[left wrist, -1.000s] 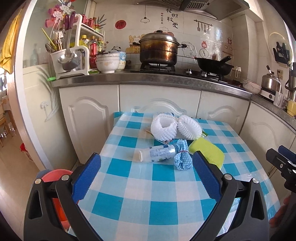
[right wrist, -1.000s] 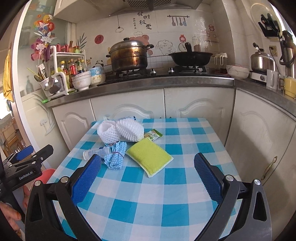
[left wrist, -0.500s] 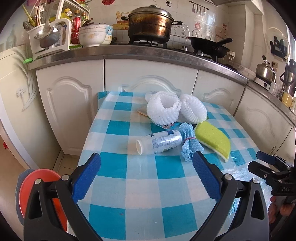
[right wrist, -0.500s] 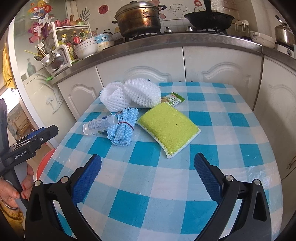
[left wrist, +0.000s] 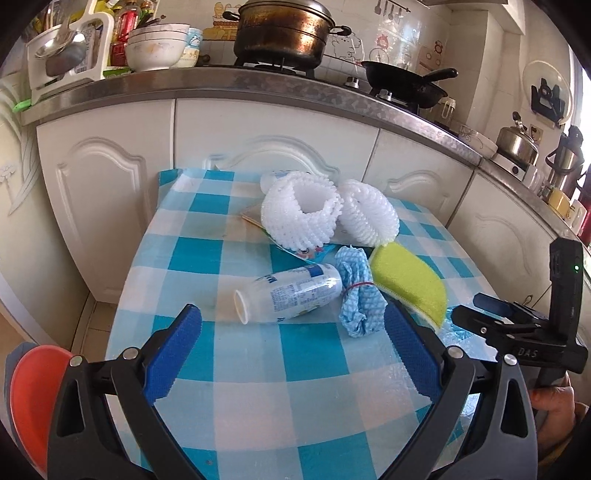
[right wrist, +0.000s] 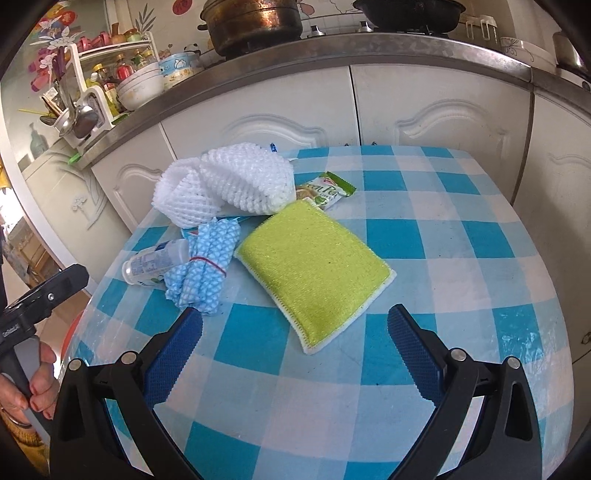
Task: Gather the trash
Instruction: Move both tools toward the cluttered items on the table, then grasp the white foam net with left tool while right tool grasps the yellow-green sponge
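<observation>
On the blue-checked table [left wrist: 258, 398] lie a small empty plastic bottle [left wrist: 290, 292] on its side, a rolled blue cloth [left wrist: 357, 295], a yellow-green sponge [left wrist: 410, 284] and two white foam nets [left wrist: 301, 218]. My left gripper [left wrist: 291, 354] is open and empty, just short of the bottle. My right gripper [right wrist: 293, 354] is open and empty, just short of the sponge [right wrist: 314, 271]. The right wrist view also shows the bottle [right wrist: 155, 261], the cloth [right wrist: 201, 267], the nets [right wrist: 229, 184] and a green snack wrapper [right wrist: 327, 190].
White kitchen cabinets [left wrist: 107, 192] and a steel counter with a pot [left wrist: 282, 33] and a wok [left wrist: 402, 83] stand behind the table. A red bin [left wrist: 35, 398] sits on the floor at the table's left. The other gripper shows at the right edge [left wrist: 524, 332].
Both grippers have moved forward and down toward the table; the bottle, cloth and sponge loom larger. Nothing on the table has moved. Both grippers stay open.
</observation>
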A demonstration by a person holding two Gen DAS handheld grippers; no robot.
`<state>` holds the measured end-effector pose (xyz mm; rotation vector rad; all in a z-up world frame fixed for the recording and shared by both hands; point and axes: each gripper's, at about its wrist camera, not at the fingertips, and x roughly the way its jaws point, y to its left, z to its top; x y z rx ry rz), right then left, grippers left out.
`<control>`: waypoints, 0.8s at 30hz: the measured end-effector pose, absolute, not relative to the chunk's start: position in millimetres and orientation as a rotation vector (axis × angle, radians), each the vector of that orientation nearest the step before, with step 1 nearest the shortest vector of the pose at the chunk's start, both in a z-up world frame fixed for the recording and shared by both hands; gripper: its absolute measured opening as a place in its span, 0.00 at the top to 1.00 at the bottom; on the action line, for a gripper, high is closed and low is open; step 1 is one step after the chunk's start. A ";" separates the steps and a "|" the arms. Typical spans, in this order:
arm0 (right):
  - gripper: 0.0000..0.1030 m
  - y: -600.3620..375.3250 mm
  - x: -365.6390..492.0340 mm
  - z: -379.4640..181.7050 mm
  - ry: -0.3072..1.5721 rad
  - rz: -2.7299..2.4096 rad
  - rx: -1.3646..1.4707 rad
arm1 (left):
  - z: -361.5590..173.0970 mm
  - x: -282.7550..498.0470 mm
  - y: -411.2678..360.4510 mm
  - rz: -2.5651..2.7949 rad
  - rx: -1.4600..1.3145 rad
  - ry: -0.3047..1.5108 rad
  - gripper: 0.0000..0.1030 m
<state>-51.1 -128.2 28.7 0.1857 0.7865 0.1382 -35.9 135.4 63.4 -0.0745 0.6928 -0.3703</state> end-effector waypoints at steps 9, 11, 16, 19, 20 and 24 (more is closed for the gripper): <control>0.04 -130.0 -17.5 30.9 0.791 0.184 0.126 | 78.6 10.9 109.2 -0.367 -0.047 0.678 0.03; 0.04 -129.1 -9.5 37.0 0.773 0.206 0.140 | 78.3 22.0 99.9 -0.378 -0.027 0.684 0.03; 0.04 -118.6 14.6 52.2 0.716 0.238 0.111 | 68.8 49.8 84.4 -0.362 0.037 0.716 0.03; 0.04 -113.6 30.1 52.1 0.723 0.229 0.096 | 62.5 63.2 83.9 -0.346 0.031 0.737 0.03; 0.04 -113.6 32.4 50.1 0.729 0.233 0.105 | 60.5 66.6 83.6 -0.340 0.036 0.742 0.03; 0.04 -111.8 27.8 37.8 0.752 0.273 0.159 | 56.8 78.4 82.2 -0.332 0.034 0.746 0.04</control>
